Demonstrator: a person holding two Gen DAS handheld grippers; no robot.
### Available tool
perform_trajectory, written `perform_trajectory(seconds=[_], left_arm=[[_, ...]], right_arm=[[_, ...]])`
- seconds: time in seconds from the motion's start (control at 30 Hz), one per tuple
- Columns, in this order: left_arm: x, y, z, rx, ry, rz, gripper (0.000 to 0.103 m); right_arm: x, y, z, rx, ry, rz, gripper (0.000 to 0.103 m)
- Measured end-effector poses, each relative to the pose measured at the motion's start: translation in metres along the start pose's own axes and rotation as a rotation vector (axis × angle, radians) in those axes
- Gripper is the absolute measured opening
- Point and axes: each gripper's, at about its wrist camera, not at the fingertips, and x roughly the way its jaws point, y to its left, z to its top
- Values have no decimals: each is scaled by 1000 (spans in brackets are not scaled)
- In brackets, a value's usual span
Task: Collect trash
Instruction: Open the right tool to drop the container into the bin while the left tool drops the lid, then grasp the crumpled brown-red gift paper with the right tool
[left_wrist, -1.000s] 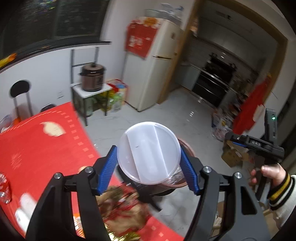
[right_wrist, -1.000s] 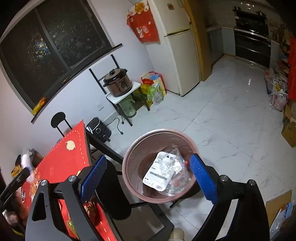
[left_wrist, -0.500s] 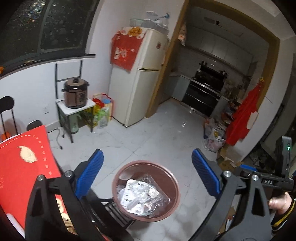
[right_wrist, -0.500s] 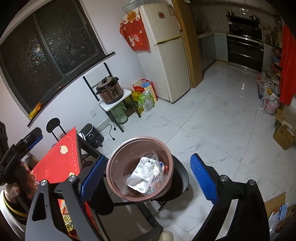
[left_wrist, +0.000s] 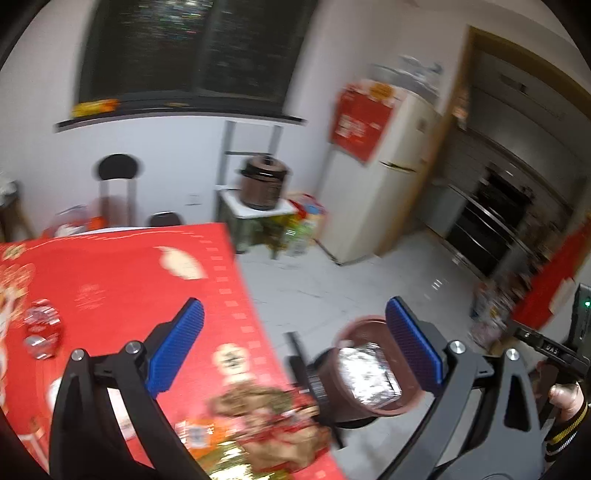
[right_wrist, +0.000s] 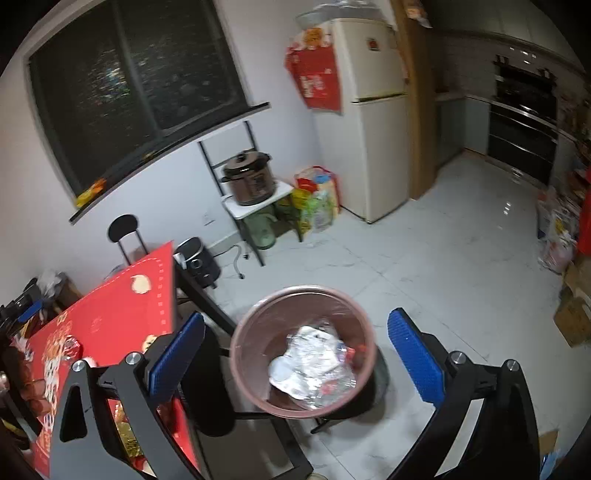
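Note:
A brown round trash bin (right_wrist: 303, 349) stands on a black chair beside the red table; it holds clear plastic and white wrappers (right_wrist: 310, 363). It also shows in the left wrist view (left_wrist: 369, 373). My right gripper (right_wrist: 295, 358) is open and empty above the bin. My left gripper (left_wrist: 295, 350) is open and empty over the table's (left_wrist: 110, 280) right edge. A crumpled red can (left_wrist: 40, 328) lies on the table at the left. Brown and gold wrappers (left_wrist: 266, 432) lie at the table's near edge.
A fridge (right_wrist: 373, 122), a small shelf with a brown cooker (right_wrist: 249, 177) and shopping bags (right_wrist: 317, 201) stand along the far wall. A black chair (left_wrist: 118, 184) stands behind the table. Cardboard boxes (right_wrist: 574, 314) sit at the right on the tiled floor.
My left gripper let go of the white round lid over the bin, opened, then swung left toward the table. My right gripper stayed open above the bin and drew back a little.

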Motion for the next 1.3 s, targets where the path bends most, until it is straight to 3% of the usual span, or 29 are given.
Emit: perform_trajectory(seconds=[0.3,0.57,0.73,0.97,1.3], left_arm=[[-87,116,-37,-109,-24,221,97],[-127,193,-81,-186,25,317,97],[-138,227,-104,-241,50,330,97],[-130,262,-125,-290,84,321,97],[-104,293,-149,-345,151,270,97]], right_arm=[[22,83,-16,-70,39,88,98],[52,173,-51,-173,148,159,98],[78,214,-78,-198,220,197,98],[108,253,-117,-241,311,171,98],[135,244,-159,-127,396,40,98]])
